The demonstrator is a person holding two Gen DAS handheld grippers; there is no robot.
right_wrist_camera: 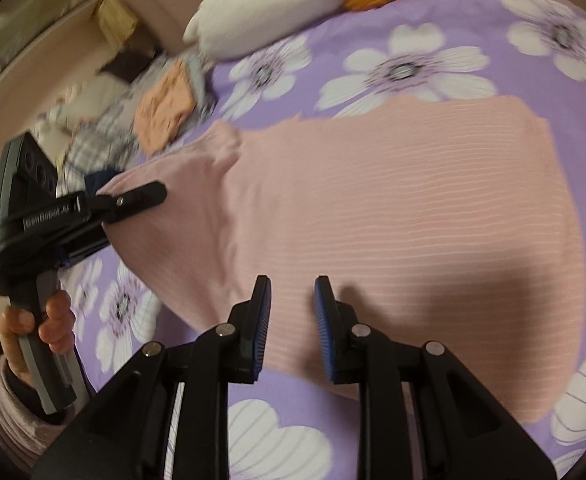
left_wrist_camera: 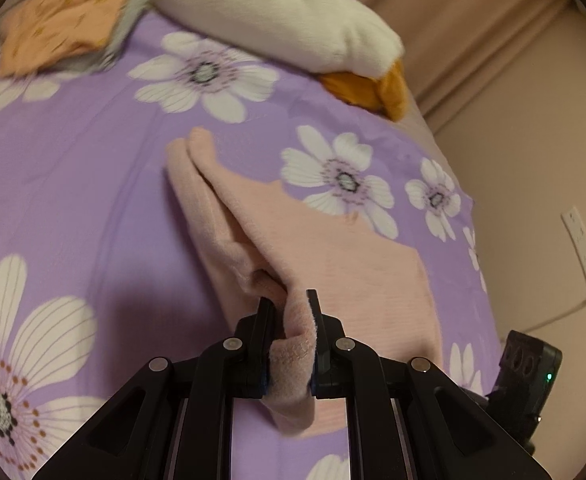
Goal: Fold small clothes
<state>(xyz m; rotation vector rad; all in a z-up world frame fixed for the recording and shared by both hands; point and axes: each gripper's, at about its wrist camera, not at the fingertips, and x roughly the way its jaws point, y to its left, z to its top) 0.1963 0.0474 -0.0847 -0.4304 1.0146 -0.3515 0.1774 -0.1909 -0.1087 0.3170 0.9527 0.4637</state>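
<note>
A pale pink ribbed garment point(right_wrist_camera: 393, 220) lies spread on the purple flowered bedsheet point(right_wrist_camera: 473, 20). My left gripper point(left_wrist_camera: 291, 304) is shut on a bunched edge of the pink garment point(left_wrist_camera: 293, 232) and lifts that part off the sheet. In the right wrist view the left gripper point(right_wrist_camera: 149, 196) shows at the left, clamped on the garment's left end. My right gripper point(right_wrist_camera: 293, 292) is open and empty, hovering just above the garment's near edge.
A white and orange plush toy point(left_wrist_camera: 293, 12) lies at the far side of the bed. A folded orange cloth point(left_wrist_camera: 61, 24) on grey plaid clothes point(right_wrist_camera: 101, 136) sits at the far left. A beige wall with a power strip point(left_wrist_camera: 585, 252) is on the right.
</note>
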